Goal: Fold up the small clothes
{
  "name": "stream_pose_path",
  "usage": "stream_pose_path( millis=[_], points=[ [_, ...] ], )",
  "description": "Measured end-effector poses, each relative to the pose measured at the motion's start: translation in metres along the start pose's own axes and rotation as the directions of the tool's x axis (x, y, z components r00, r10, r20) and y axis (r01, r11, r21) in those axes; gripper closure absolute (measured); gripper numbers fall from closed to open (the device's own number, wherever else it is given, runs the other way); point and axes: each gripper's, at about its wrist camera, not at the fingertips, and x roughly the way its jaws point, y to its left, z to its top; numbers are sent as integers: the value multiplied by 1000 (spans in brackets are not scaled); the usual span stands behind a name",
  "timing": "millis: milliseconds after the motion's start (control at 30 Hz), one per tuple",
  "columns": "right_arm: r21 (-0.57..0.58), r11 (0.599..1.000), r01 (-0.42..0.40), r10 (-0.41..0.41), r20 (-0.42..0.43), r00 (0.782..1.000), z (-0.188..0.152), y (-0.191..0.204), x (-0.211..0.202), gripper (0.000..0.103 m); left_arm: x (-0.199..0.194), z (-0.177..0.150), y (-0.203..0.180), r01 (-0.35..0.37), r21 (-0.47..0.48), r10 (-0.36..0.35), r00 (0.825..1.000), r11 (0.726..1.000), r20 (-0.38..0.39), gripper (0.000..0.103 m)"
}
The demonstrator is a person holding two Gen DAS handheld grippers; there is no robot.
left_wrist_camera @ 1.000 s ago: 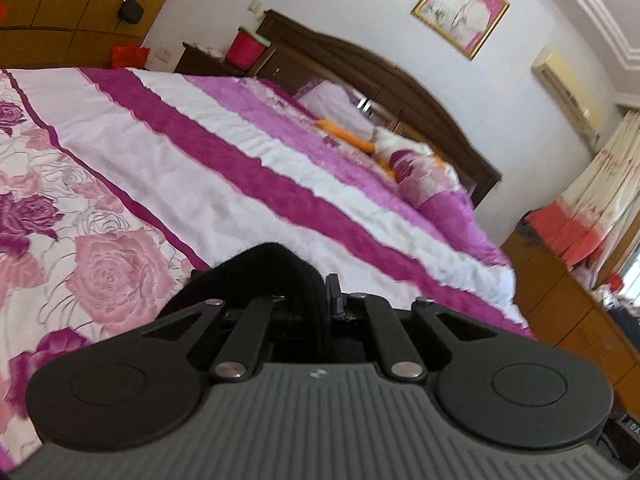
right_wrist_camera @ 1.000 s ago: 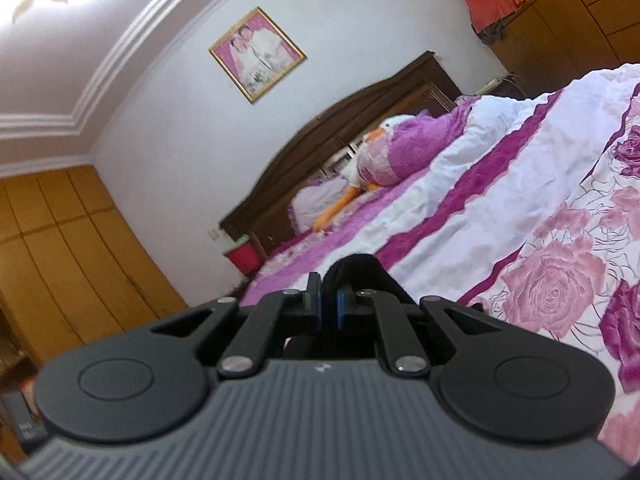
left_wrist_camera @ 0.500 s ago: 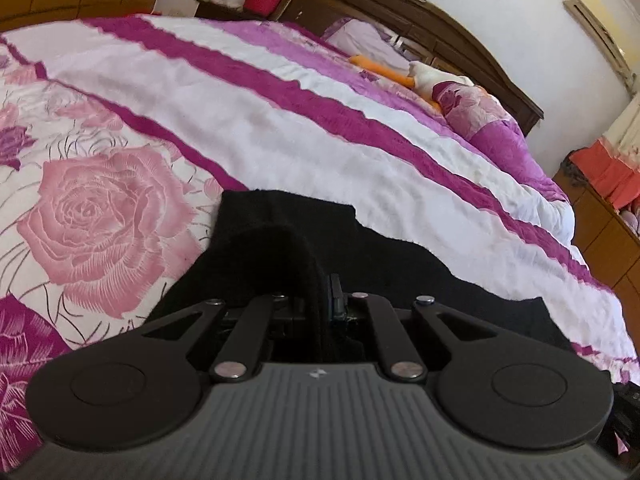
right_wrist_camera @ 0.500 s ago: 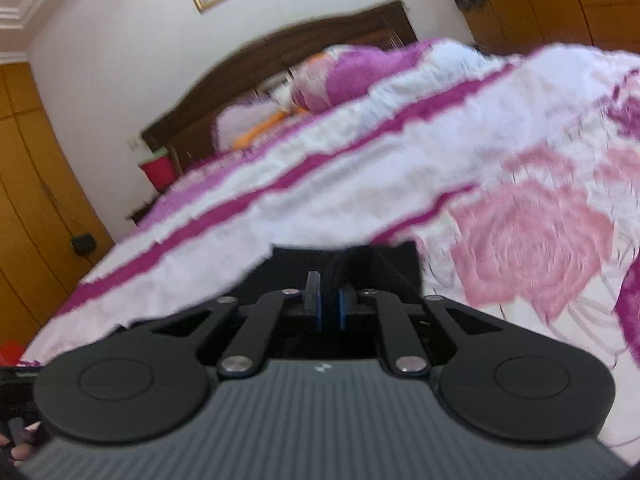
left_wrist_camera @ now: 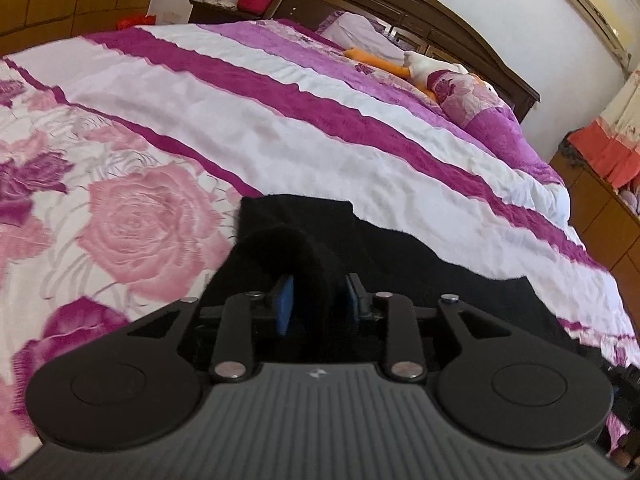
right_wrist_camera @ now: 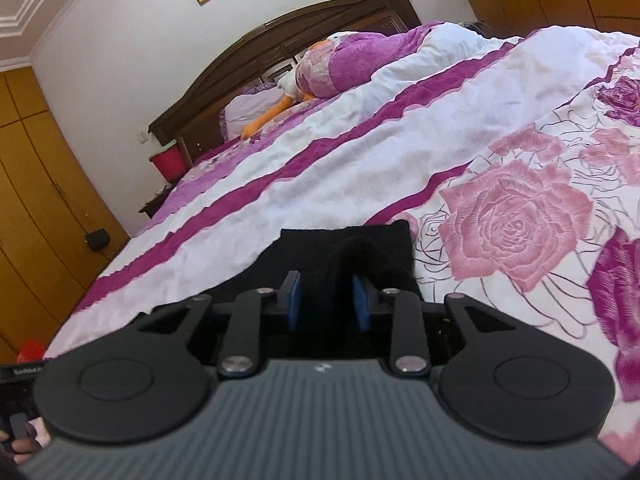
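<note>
A black garment [left_wrist_camera: 420,268] lies flat on the floral bedspread [left_wrist_camera: 140,216], folded over on itself. My left gripper [left_wrist_camera: 318,300] sits low over its left end, jaws parted, with a hump of black cloth still between the blue pads [left_wrist_camera: 285,304]. My right gripper [right_wrist_camera: 326,300] sits over the garment's right end [right_wrist_camera: 384,248], jaws parted too, with a fold of cloth standing loose between the pads [right_wrist_camera: 294,304]. Neither pair of pads presses the cloth.
The bed runs far ahead with purple and white stripes [left_wrist_camera: 320,112], a pillow and a plush duck [left_wrist_camera: 420,64] near the dark headboard [left_wrist_camera: 400,8]. A red bucket [right_wrist_camera: 168,162] stands on a nightstand. Wooden wardrobes [right_wrist_camera: 36,200] line the side.
Both grippers came down from a raised pose to the bed with the garment, laying it flat. Both have opened from shut, letting go of the cloth.
</note>
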Motion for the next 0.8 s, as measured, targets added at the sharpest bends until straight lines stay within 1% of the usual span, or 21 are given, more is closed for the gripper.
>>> stream_pose_path(
  millis=[167, 300, 467, 633, 800],
  points=[
    [16, 999, -32, 32, -2, 999, 4, 0, -20, 71, -29, -5, -1, 3, 39, -3, 1000, 999, 9, 61],
    [7, 998, -58, 58, -7, 998, 4, 1, -35, 70, -48, -11, -4, 17, 46, -17, 1000, 999, 10, 60],
    [-57, 995, -80, 78, -33, 996, -3, 8, -44, 70, -65, -19, -15, 47, 89, -48, 999, 995, 15, 59],
    [-135, 988, -76, 68, -62, 996, -10, 15, -41, 70, -61, -28, -26, 59, 140, -57, 998, 988, -15, 59],
    [-201, 977, -76, 60, -86, 995, -15, 20, -28, 70, -38, -36, -33, 49, 204, -42, 998, 978, -39, 59]
  ],
)
